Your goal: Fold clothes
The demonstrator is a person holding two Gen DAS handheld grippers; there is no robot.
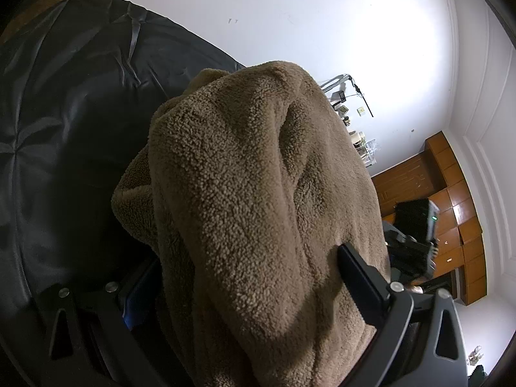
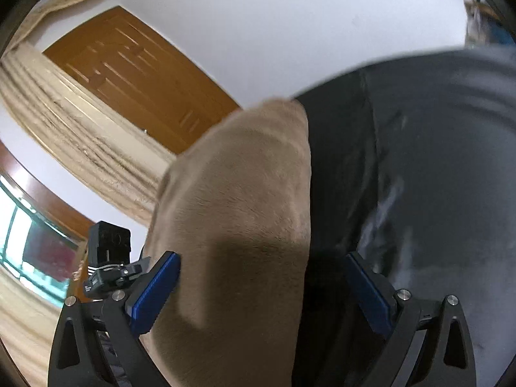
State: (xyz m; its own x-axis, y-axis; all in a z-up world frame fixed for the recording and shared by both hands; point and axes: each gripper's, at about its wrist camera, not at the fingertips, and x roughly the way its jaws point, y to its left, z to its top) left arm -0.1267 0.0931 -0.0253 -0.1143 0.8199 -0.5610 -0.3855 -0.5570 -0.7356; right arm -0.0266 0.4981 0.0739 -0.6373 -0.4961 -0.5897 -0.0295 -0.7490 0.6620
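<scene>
**Fleece lifted between both grippers, fold not yet formed**

Brown fleece garment [image 1: 258, 209] fills the nearest part of the left wrist view, bunched thick between the fingers of the left gripper [image 1: 238, 287]. One black finger shows at 4 o'clock pressing against the pile; the other, at 8 o'clock, is half buried behind the cloth. The jaws look clamped on a fat wad of fleece rather than standing free.

From the right wrist, the same garment [image 2: 238, 225] runs up between the blue pads of the right gripper [image 2: 261, 290]. The pad at 8 o'clock touches the cloth; the pad at 4 o'clock seems to stand off it with dark space between. The view is blurred, so I cannot tell whether this gripper holds the fleece.

Both cameras tilt up toward the white wall [image 1: 290, 16], with a dark padded surface [image 1: 64, 129] beside the garment. The fleece appears raised off its support.

As a judgement, the task is early: no flat panel, crease or stacked layer shows, and the folding remains.

The garment's long axis runs from 6 o'clock toward 12, its rounded end pointing away from each camera.
</scene>
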